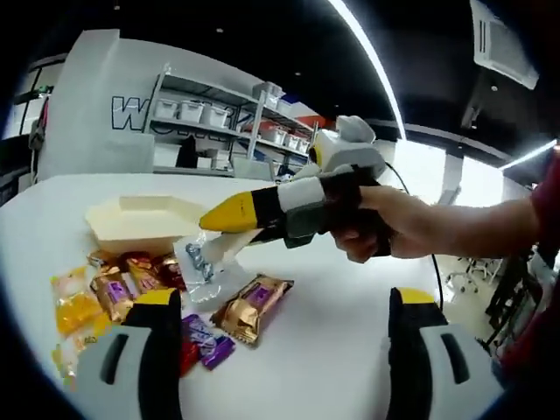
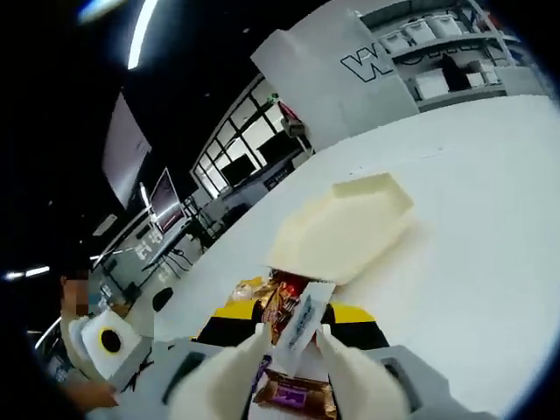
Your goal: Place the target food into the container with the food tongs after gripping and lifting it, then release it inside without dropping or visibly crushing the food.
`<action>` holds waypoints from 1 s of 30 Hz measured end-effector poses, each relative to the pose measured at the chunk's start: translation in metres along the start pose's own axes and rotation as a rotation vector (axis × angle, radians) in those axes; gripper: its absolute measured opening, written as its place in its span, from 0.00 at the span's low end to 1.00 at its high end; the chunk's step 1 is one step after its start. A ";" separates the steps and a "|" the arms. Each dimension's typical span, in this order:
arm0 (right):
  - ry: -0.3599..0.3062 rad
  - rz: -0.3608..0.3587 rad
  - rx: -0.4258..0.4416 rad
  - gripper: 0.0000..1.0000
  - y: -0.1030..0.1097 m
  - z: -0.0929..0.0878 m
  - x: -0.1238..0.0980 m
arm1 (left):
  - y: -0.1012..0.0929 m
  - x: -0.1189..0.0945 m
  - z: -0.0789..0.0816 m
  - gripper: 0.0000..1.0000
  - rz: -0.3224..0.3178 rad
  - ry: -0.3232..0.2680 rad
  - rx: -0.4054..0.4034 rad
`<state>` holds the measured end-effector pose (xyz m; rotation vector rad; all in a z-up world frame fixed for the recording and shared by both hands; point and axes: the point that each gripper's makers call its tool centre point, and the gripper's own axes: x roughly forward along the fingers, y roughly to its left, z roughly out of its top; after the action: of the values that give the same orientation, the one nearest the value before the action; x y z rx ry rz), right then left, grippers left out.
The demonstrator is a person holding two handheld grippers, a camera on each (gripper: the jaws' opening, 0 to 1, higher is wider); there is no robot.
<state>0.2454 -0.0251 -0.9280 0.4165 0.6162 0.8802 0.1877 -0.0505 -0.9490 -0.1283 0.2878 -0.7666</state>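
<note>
A hand brings my right gripper (image 1: 241,219) in from the right; it is shut on cream food tongs (image 1: 229,248). The tongs pinch a clear-wrapped snack packet (image 1: 199,262), lifted just above the table beside the cream container (image 1: 144,219). In the right gripper view the tongs (image 2: 346,372) rise between my right gripper's (image 2: 293,315) yellow jaws and hold the packet (image 2: 302,319) upright. The empty container (image 2: 346,227) lies just beyond it. My left gripper (image 1: 284,302) stands open over the near table with nothing between its jaws.
Several wrapped snacks lie on the white table (image 1: 350,332): a gold-and-purple packet (image 1: 254,306), a purple one (image 1: 208,339), orange ones (image 1: 74,311). Another gold-and-purple packet (image 2: 297,394) lies under the tongs. Shelves with bins (image 1: 210,114) stand behind the table.
</note>
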 end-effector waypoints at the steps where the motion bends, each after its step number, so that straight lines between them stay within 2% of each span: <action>1: -0.005 0.015 0.026 0.24 0.003 0.000 0.000 | 0.000 0.004 -0.001 0.98 0.000 0.004 -0.003; 3: -0.008 0.040 0.049 0.24 0.006 0.000 0.003 | 0.001 0.011 -0.002 0.98 0.002 0.013 -0.008; 5: -0.009 0.038 0.033 0.24 0.005 0.000 0.006 | 0.001 0.016 -0.006 0.98 -0.005 0.028 -0.028; 9: 0.000 0.027 0.032 0.24 -0.001 -0.002 0.014 | 0.008 0.017 -0.003 0.96 0.003 0.019 -0.026; 12: -0.008 0.033 0.025 0.24 0.000 0.001 0.016 | 0.010 0.012 0.006 0.96 0.003 -0.001 -0.056; 15: -0.030 0.039 -0.022 0.24 0.001 0.007 0.022 | 0.013 0.009 0.017 0.97 0.017 -0.038 -0.061; 18: -0.008 0.041 -0.044 0.24 0.001 0.003 0.033 | 0.016 0.016 0.013 0.99 0.022 -0.007 -0.085; 20: -0.013 0.054 -0.043 0.24 0.003 0.005 0.034 | 0.015 0.020 0.010 0.98 0.023 0.007 -0.065; 25: -0.008 0.040 -0.092 0.16 -0.003 0.003 0.031 | 0.015 0.020 0.010 0.97 0.030 -0.010 -0.053; 28: -0.003 0.030 -0.041 0.13 -0.006 0.003 0.027 | 0.013 0.021 0.012 0.98 0.019 -0.020 -0.064; 30: -0.009 0.028 -0.044 0.12 -0.007 0.004 0.023 | 0.012 0.020 0.014 0.96 0.010 -0.025 -0.068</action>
<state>0.2630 -0.0114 -0.9368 0.3897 0.5828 0.9167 0.2133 -0.0563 -0.9428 -0.2003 0.2905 -0.7447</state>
